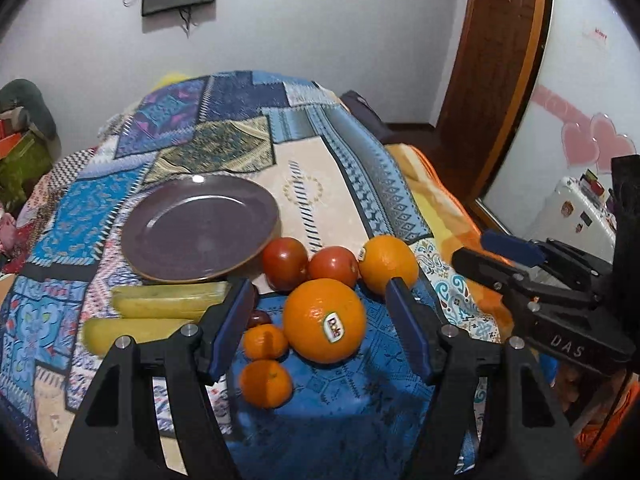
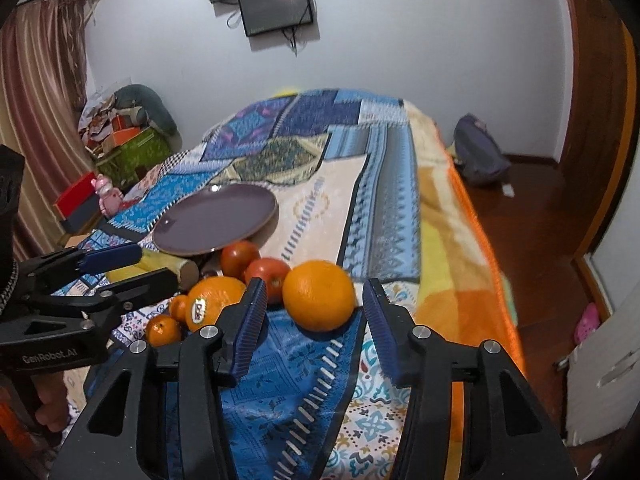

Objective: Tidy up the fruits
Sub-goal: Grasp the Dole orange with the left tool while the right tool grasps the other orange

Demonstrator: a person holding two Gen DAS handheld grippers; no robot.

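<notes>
Left wrist: labelled orange [image 1: 325, 321] between gripper [image 1: 322, 316] fingers

Left gripper [image 1: 320, 312] jaws spread wide, blue pads [image 1: 408, 328] facing inward, nothing between them touched. Right gripper [image 2: 314, 316] likewise wide apart, pads [image 2: 250, 322] bare, holding nothing. Both held low, side by side, pointing forward, right one just beside left
</notes>
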